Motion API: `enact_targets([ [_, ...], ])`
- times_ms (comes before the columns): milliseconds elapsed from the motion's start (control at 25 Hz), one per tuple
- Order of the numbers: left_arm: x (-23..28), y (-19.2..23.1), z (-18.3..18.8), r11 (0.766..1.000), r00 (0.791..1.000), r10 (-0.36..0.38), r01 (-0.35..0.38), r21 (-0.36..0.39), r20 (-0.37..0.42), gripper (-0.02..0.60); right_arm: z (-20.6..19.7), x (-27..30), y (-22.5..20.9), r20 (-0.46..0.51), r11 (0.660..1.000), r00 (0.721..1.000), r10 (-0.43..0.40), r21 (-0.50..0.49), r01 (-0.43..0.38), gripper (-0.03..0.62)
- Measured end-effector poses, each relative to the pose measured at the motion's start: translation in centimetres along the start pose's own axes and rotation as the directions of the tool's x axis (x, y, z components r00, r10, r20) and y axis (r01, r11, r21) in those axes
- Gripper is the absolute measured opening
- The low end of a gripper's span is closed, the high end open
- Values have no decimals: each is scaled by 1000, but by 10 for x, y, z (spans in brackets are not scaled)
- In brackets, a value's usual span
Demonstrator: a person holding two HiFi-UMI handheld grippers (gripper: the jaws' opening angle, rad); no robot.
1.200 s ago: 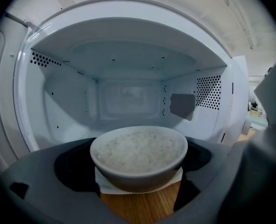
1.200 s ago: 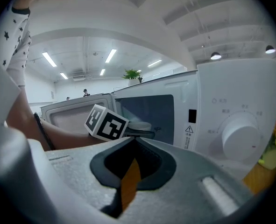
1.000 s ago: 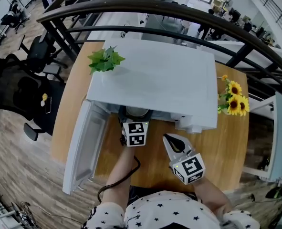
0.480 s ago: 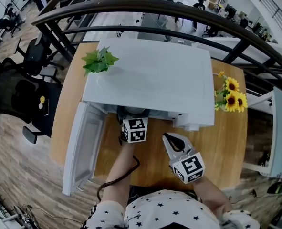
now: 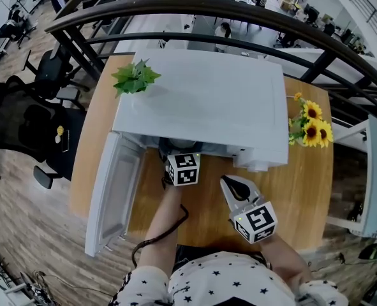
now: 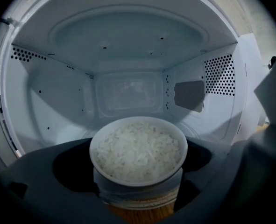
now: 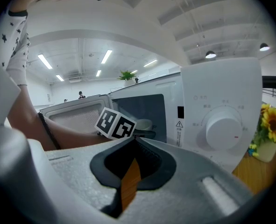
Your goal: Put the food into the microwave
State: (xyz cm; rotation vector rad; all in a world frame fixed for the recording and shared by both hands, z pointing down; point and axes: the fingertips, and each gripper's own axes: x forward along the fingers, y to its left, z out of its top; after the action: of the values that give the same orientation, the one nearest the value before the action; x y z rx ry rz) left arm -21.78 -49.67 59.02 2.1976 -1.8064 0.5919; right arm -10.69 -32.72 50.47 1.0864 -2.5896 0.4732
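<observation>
A white bowl of rice (image 6: 138, 150) is held in my left gripper (image 6: 138, 195), whose dark jaws are shut on its lower sides. It hangs at the mouth of the white microwave (image 5: 207, 101), with the empty cavity (image 6: 128, 69) right behind it. In the head view my left gripper (image 5: 178, 153) reaches under the microwave's front edge, and the door (image 5: 115, 196) stands swung open to the left. My right gripper (image 5: 230, 183) hovers over the wooden table (image 5: 303, 190) in front of the control panel, shut with nothing in it (image 7: 134, 139). The bowl (image 7: 144, 123) shows beyond the left marker cube.
A small green plant (image 5: 135, 78) stands on the microwave's top left corner. Sunflowers (image 5: 312, 123) stand on the table to the microwave's right. The timer dial (image 7: 224, 129) faces my right gripper. A black cable (image 5: 159, 234) trails from the left gripper. A dark railing curves behind the table.
My left gripper with the bowl has edged slightly further into the microwave's mouth. The right gripper has kept its place.
</observation>
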Motion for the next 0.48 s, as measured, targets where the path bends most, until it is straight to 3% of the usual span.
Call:
enact_targets([
  [480,-24,-5,2,994,1000,-9,10,-105,18,502,-6,-23,10,4,999,999,37,-15,-37,5],
])
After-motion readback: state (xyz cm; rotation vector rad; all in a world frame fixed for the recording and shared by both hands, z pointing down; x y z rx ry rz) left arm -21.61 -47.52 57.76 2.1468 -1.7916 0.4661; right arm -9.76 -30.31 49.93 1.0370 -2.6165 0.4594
